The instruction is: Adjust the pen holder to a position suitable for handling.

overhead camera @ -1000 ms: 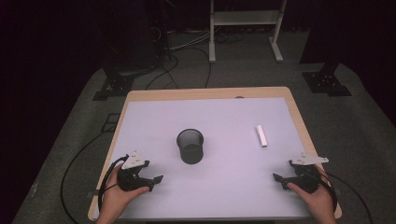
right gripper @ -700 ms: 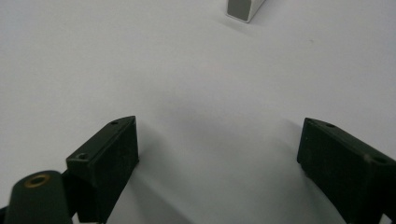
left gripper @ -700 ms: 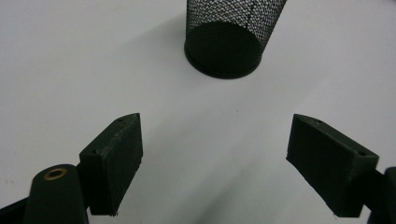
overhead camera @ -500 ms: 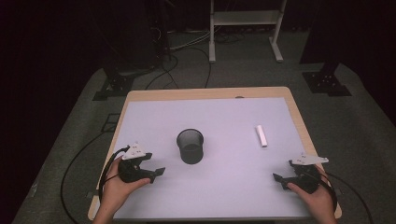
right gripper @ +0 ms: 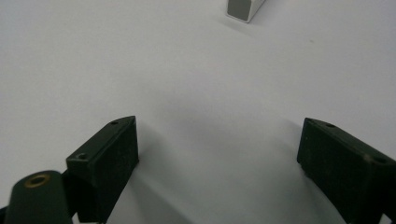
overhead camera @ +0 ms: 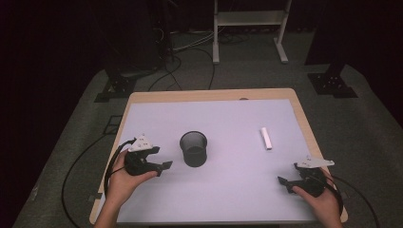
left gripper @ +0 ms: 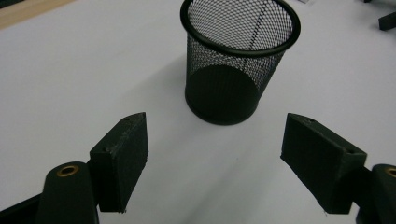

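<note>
A black mesh cup (overhead camera: 194, 148) stands upright and empty at the middle of the white table top (overhead camera: 228, 114). A small white block (overhead camera: 265, 138) lies flat to its right. My left gripper (overhead camera: 160, 166) hovers just left of the cup and points at it. Its jaws have just been closing a little, with nothing between them, and they are still wide apart. In the left gripper view the cup (left gripper: 238, 60) stands beyond the jaws of the left gripper (left gripper: 217, 140). My right gripper (overhead camera: 286, 180) rests open near the front right corner. In the right gripper view the block's end (right gripper: 243, 8) lies ahead of the right gripper (right gripper: 217, 128).
The table has a wooden rim (overhead camera: 209, 95) and stands on grey floor. Black cables (overhead camera: 81, 161) trail off the left side. A white metal stand (overhead camera: 249, 28) and dark equipment bases are on the floor behind the table.
The left hand has lifted and moved its gripper toward the cup. The right hand, the cup and the white block have stayed where they were.
</note>
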{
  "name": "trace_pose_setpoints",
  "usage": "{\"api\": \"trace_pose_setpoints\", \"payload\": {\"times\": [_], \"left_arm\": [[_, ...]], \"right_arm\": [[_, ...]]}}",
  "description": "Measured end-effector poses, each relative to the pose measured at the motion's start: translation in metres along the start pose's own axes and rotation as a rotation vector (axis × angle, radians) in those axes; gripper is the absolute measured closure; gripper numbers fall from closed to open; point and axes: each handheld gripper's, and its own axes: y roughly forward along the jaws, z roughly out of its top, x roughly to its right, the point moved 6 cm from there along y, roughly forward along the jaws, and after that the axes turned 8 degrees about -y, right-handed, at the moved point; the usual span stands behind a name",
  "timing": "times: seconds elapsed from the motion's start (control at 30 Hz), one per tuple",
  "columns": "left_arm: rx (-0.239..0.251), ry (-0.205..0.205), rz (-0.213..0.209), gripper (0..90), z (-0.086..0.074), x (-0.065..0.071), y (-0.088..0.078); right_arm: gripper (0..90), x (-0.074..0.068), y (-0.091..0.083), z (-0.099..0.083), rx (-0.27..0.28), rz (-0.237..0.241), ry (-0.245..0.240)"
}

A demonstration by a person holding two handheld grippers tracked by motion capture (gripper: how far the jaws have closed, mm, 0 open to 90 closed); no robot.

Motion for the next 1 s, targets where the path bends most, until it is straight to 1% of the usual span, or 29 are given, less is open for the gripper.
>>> {"api": "trace_pose_setpoints", "payload": {"times": [0.1, 0.23, 0.33, 0.37, 0.43, 0.67, 0.77, 0.8, 0.83, 0.97, 1.0], "left_arm": [[-0.005, 0.006, -0.003, 23.0, 0.008, 0.001, 0.002], [-0.003, -0.001, -0.009, 23.7, 0.013, 0.001, 0.005], [-0.011, 0.0, -0.01, 23.8, 0.017, 0.001, 0.006], [-0.006, -0.003, -0.013, 24.3, 0.02, 0.001, 0.008], [-0.01, 0.002, -0.015, 24.5, 0.021, 0.0, 0.008], [0.001, 0.001, -0.019, 25.5, 0.033, -0.001, 0.013], [0.004, -0.006, -0.02, 26.1, 0.037, -0.002, 0.016], [0.003, -0.003, -0.02, 26.1, 0.039, -0.003, 0.017], [0.012, -0.016, -0.023, 26.9, 0.042, -0.004, 0.02], [0.007, -0.016, -0.023, 27.6, 0.046, -0.007, 0.023], [0.012, -0.022, -0.023, 28.1, 0.047, -0.007, 0.025]], "right_arm": [[11.5, 0.0, 0.0, 0.0, 0.0, 0.0, 0.0], [11.6, 0.0, 0.0, 0.0, 0.0, 0.0, 0.0], [11.5, 0.0, 0.0, 0.0, 0.0, 0.0, 0.0], [11.5, 0.0, 0.0, 0.0, 0.0, 0.0, 0.0], [11.6, 0.0, 0.0, 0.0, 0.0, 0.0, 0.0], [11.5, 0.0, 0.0, 0.0, 0.0, 0.0, 0.0], [11.5, 0.0, 0.0, 0.0, 0.0, 0.0, 0.0], [11.5, 0.0, 0.0, 0.0, 0.0, 0.0, 0.0], [11.6, 0.0, 0.0, 0.0, 0.0, 0.0, 0.0], [11.5, 0.0, 0.0, 0.0, 0.0, 0.0, 0.0], [11.5, 0.0, 0.0, 0.0, 0.0, 0.0, 0.0]]}}
